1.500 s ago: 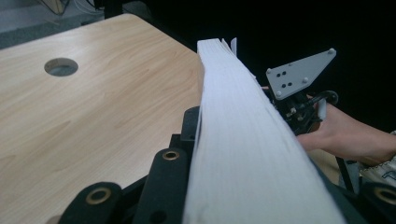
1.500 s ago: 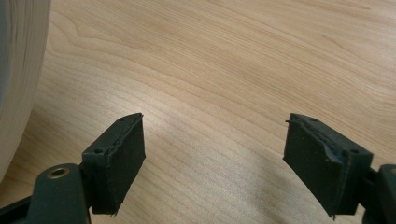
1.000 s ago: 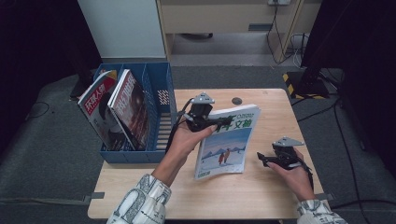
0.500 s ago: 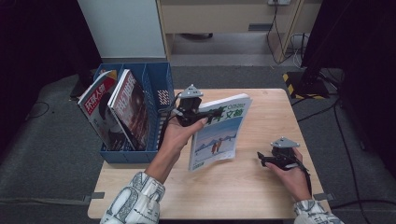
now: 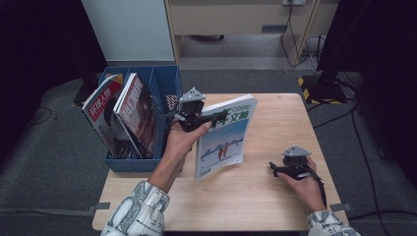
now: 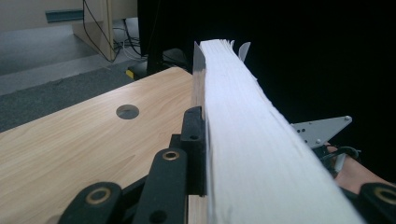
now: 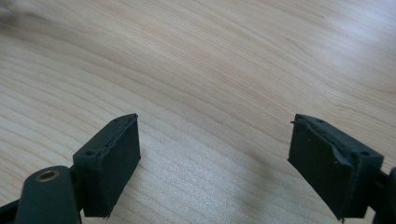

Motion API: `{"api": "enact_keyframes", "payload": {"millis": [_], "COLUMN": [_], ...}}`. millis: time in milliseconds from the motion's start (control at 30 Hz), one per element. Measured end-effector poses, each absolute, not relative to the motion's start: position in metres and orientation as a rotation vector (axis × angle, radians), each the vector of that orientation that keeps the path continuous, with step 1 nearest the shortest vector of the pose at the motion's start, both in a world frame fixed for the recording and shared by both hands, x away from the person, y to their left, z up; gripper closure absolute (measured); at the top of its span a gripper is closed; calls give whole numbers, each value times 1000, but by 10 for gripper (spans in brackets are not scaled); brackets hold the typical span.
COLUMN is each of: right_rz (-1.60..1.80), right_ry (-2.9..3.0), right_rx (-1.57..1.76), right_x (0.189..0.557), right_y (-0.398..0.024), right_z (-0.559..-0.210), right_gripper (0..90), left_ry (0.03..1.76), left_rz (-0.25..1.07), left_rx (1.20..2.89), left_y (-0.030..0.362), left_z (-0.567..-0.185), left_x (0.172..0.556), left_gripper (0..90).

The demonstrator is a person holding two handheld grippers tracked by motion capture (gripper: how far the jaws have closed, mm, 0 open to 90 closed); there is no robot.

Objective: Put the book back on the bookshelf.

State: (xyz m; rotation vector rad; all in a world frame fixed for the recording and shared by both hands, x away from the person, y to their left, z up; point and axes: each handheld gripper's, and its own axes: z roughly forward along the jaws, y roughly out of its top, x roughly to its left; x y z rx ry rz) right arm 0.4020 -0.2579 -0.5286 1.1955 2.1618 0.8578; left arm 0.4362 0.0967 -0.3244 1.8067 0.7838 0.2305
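A magazine [image 5: 223, 140] with green characters and a snow scene on its cover stands tilted on the wooden table [image 5: 255, 206], its lower edge on the wood. My left gripper [image 5: 195, 119] is shut on its upper left edge. In the left gripper view the white page block [image 6: 252, 140] runs between the jaws of my left gripper [image 6: 243, 158]. My right gripper [image 5: 281, 170] rests low at the table's right side. It is open, its jaws have just been opening, and my right gripper [image 7: 219, 158] has only bare wood between its pads.
A blue file rack [image 5: 133, 164] stands at the table's left edge with two magazines [image 5: 105, 110] [image 5: 138, 110] leaning in it. A round grommet [image 6: 127, 111] sits in the tabletop. Cabinets and cables lie beyond the far edge.
My left gripper has carried the magazine's top edge up and to the left, toward the blue rack, so the magazine stands steeper. The right hand has stayed in place.
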Motion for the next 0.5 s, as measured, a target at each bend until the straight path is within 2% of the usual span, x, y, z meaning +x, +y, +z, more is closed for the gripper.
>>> {"api": "enact_keyframes", "payload": {"millis": [500], "right_rz": [843], "right_ry": [2197], "right_rx": [1216], "right_x": [404], "right_y": [-256], "right_z": [-532], "right_gripper": [147], "left_ry": [794], "left_rz": [258], "left_rx": [1777], "left_y": [116], "left_z": [-322], "left_x": [432], "left_gripper": [734]}}
